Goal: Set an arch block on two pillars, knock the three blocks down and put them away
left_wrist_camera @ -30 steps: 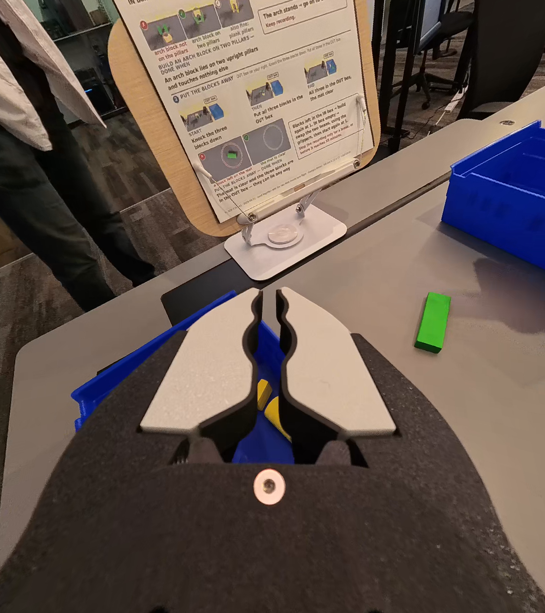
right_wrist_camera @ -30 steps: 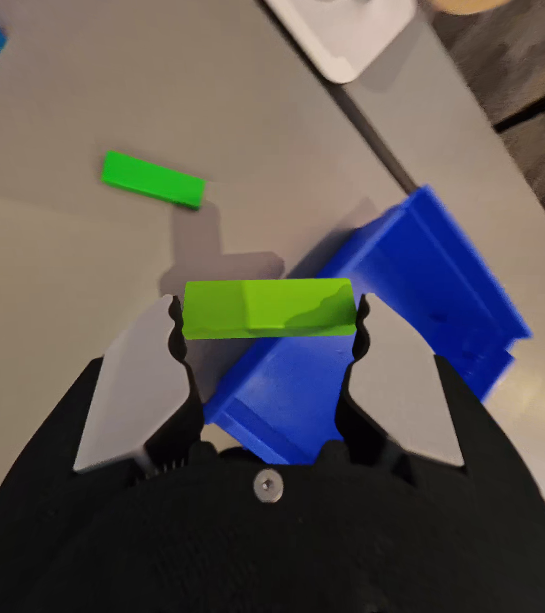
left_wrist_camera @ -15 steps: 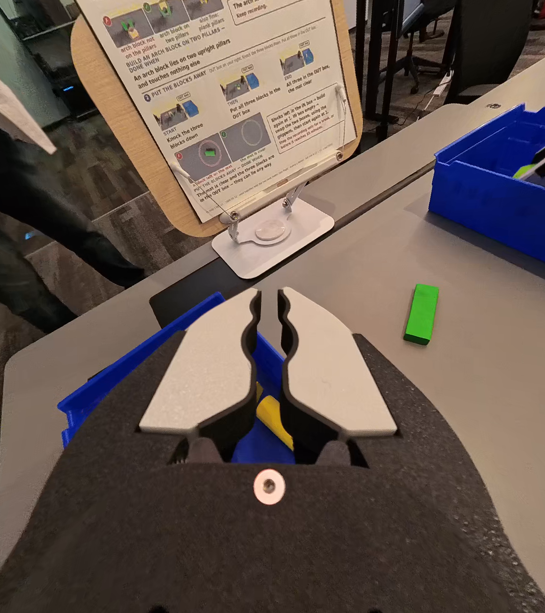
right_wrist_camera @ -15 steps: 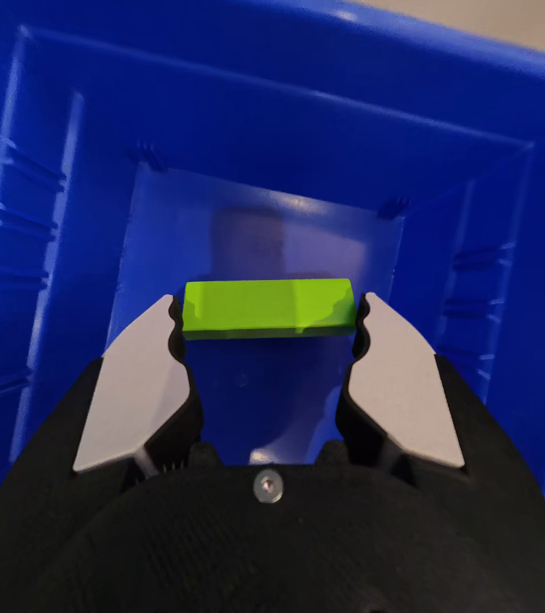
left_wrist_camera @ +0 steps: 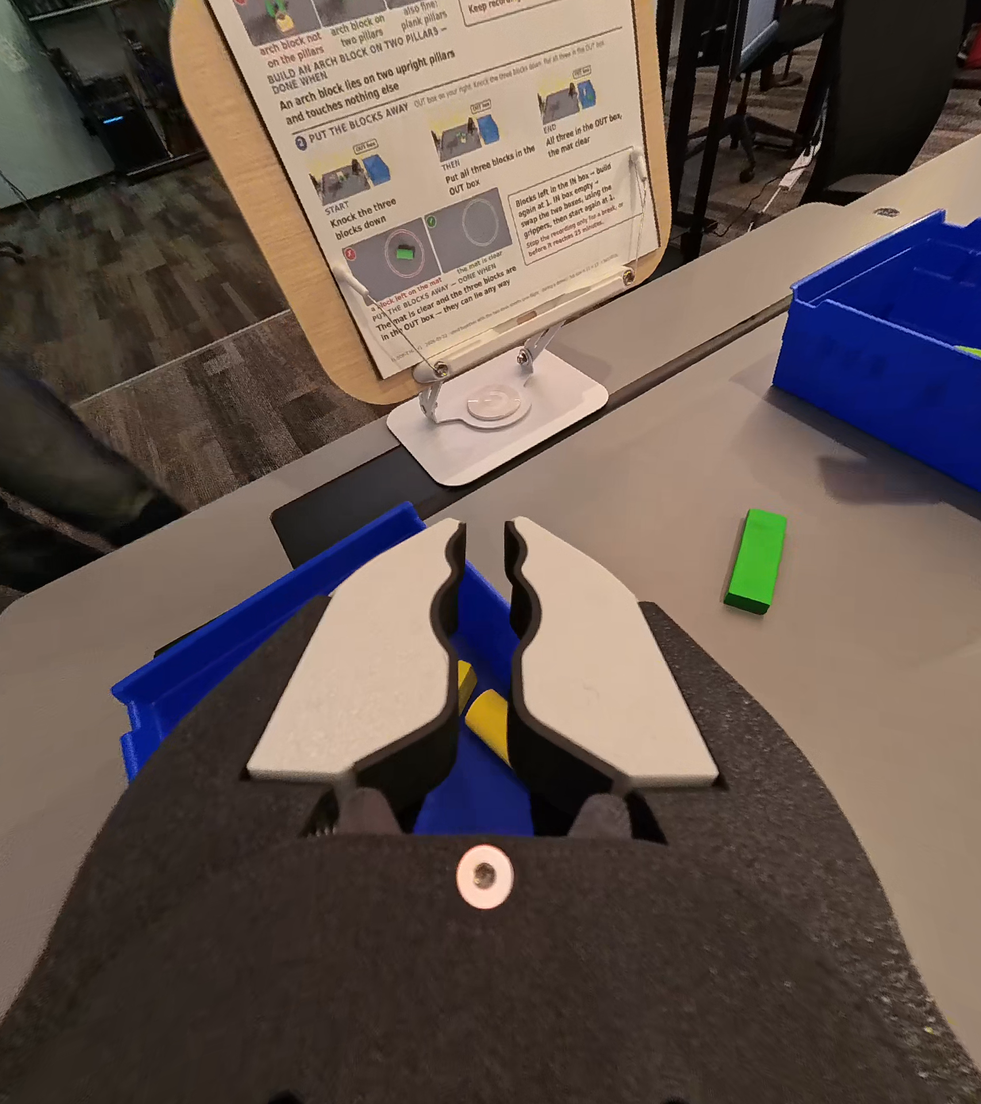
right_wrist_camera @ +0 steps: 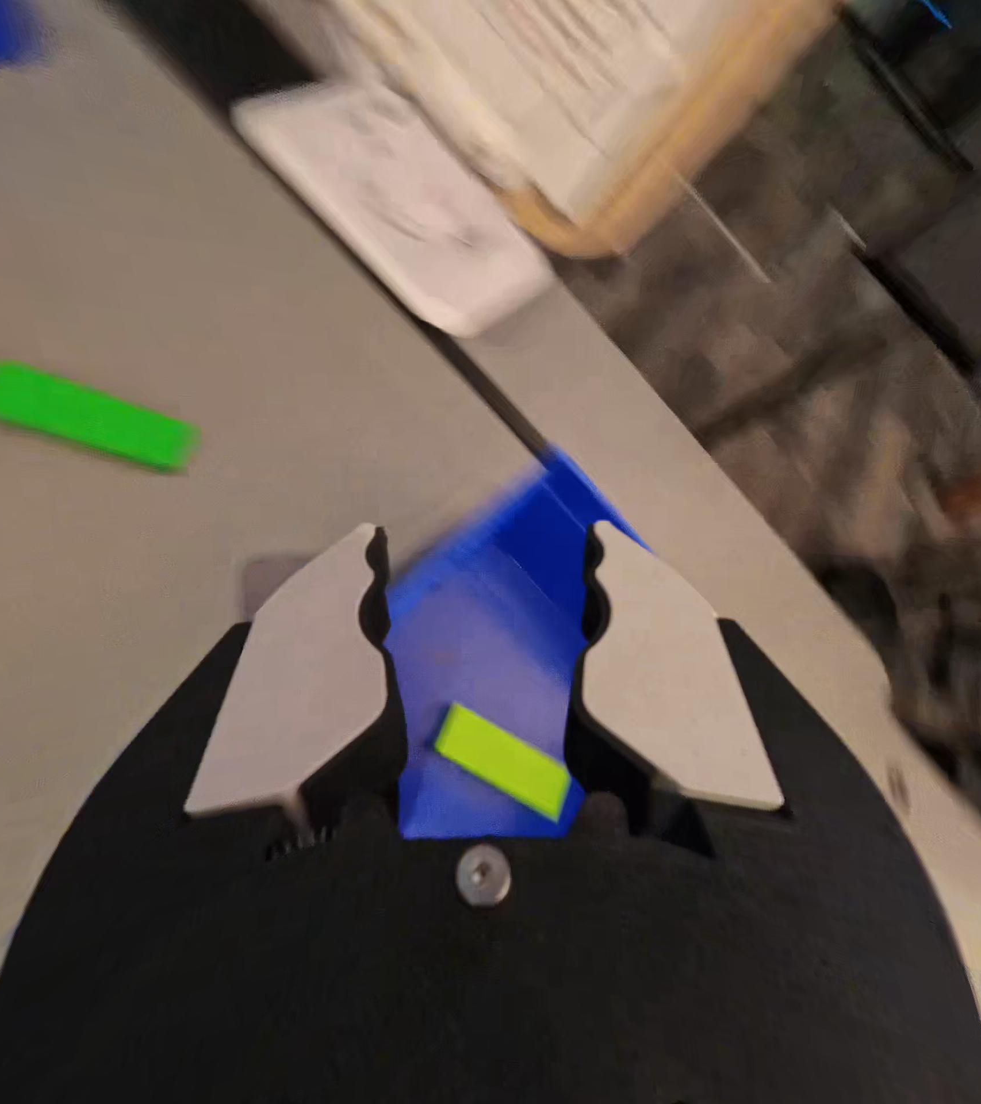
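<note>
My right gripper point(right_wrist_camera: 485, 543) is open and empty, above the blue box point(right_wrist_camera: 536, 537). A lime-green block point(right_wrist_camera: 503, 770) lies loose on the box floor below the jaws. A darker green block point(right_wrist_camera: 76, 415) lies flat on the grey table to the left. In the left wrist view the same green block point(left_wrist_camera: 756, 560) lies between the two boxes, and a corner of the lime block point(left_wrist_camera: 975, 352) shows inside the right blue box point(left_wrist_camera: 894, 406). My left gripper point(left_wrist_camera: 483, 537) is shut with nothing in it, above a second blue box point(left_wrist_camera: 273, 627) that holds yellow blocks point(left_wrist_camera: 485, 717).
An instruction sheet on a wooden board with a white stand point(left_wrist_camera: 500, 412) stands at the table's far edge; it is blurred in the right wrist view point(right_wrist_camera: 392, 197). A dark seam point(left_wrist_camera: 685, 364) runs between the tabletops. Floor and office chairs lie beyond. My hands' fingertips stand some 40 cm from each other.
My right gripper has let go of the lime block, which now lies in the blue box, and has drawn back with its jaws narrower. The person at the left has moved away.
</note>
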Demonstrator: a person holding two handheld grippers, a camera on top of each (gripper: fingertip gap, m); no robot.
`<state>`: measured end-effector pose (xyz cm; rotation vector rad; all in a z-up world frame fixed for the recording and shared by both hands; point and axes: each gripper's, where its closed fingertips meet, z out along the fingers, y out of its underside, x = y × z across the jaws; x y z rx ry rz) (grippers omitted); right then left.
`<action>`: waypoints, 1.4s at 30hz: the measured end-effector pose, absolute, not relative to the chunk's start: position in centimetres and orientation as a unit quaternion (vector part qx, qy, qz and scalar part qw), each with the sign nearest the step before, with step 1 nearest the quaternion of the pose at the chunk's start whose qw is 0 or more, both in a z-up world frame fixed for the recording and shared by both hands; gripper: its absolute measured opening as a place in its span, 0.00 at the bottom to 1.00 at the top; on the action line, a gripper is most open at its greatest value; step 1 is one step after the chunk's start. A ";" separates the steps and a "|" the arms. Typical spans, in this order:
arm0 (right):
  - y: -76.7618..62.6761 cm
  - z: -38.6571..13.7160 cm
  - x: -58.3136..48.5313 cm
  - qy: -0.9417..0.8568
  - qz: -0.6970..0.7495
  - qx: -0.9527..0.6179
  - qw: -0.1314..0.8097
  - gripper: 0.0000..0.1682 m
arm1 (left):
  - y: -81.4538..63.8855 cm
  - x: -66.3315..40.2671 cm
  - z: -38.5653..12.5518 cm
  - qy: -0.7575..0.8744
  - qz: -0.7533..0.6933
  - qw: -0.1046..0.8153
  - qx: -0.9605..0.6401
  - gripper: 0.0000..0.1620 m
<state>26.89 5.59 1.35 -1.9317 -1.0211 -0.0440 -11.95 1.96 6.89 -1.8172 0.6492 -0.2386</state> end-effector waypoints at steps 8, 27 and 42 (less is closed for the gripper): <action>1.5 -10.2 10.7 -0.726 0.050 -0.651 0.217 0.29 | 2.0 -14.3 6.6 0.256 -0.090 0.559 -0.784 0.09; 1.2 -12.1 9.7 -0.744 0.012 -0.651 0.149 0.20 | 2.2 -15.6 6.1 0.245 -0.099 0.550 -0.792 0.11; -0.4 -11.3 39.3 -0.264 -0.001 -0.963 0.046 0.20 | -1.1 -9.6 6.7 0.333 -0.128 0.522 -0.775 0.13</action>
